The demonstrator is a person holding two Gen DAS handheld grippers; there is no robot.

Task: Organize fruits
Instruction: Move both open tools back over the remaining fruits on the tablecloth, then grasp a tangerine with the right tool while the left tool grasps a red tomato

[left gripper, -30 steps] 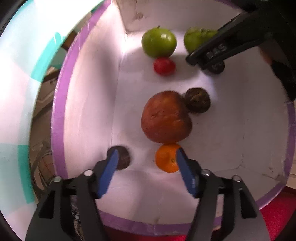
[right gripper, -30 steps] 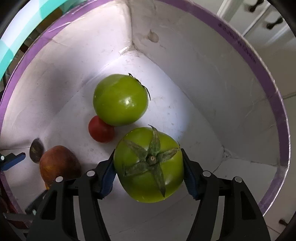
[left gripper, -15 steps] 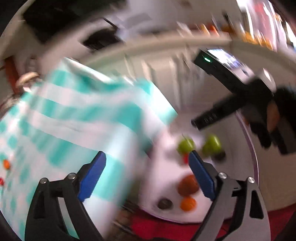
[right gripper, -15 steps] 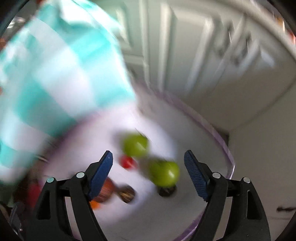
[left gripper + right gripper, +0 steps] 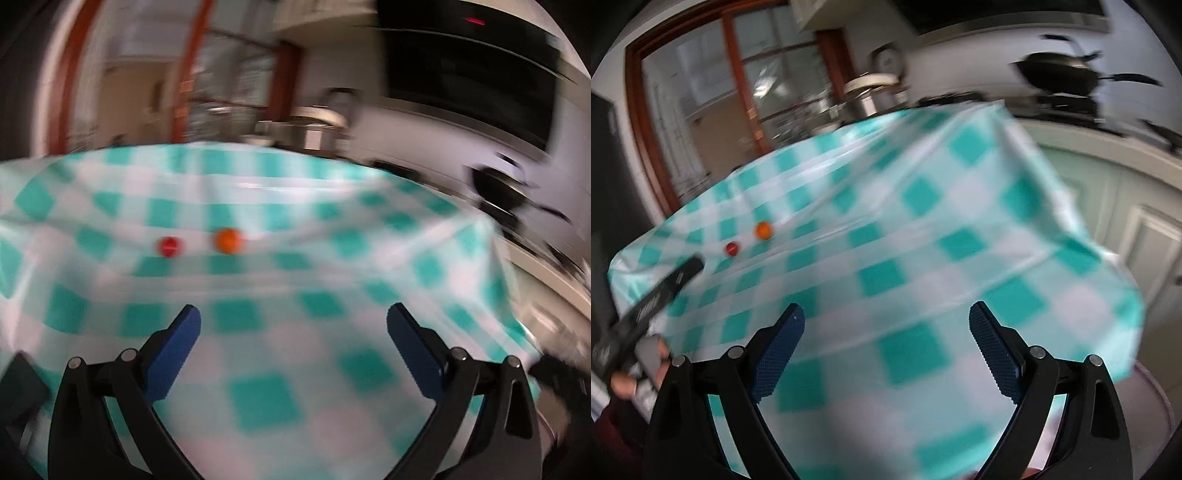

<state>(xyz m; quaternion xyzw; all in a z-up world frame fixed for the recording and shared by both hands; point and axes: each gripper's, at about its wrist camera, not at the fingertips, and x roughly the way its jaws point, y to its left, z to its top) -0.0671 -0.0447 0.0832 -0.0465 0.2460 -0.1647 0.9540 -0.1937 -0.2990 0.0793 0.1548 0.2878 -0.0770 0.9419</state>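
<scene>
Nearest the lenses, the left gripper and the right gripper were seen spread wide, jaws having just been opening, nothing between the blue pads. Beneath them lay the teal-checked tablecloth, blurred. Farther out on it, a small red fruit and an orange fruit sat near each other, untouched. The step was judged a reach for the remaining fruits; the next move would call for descending over one and closing on it.

Both wrist views look down across the checked cloth (blurred), sharing two fruits toward ten o'clock.
</scene>
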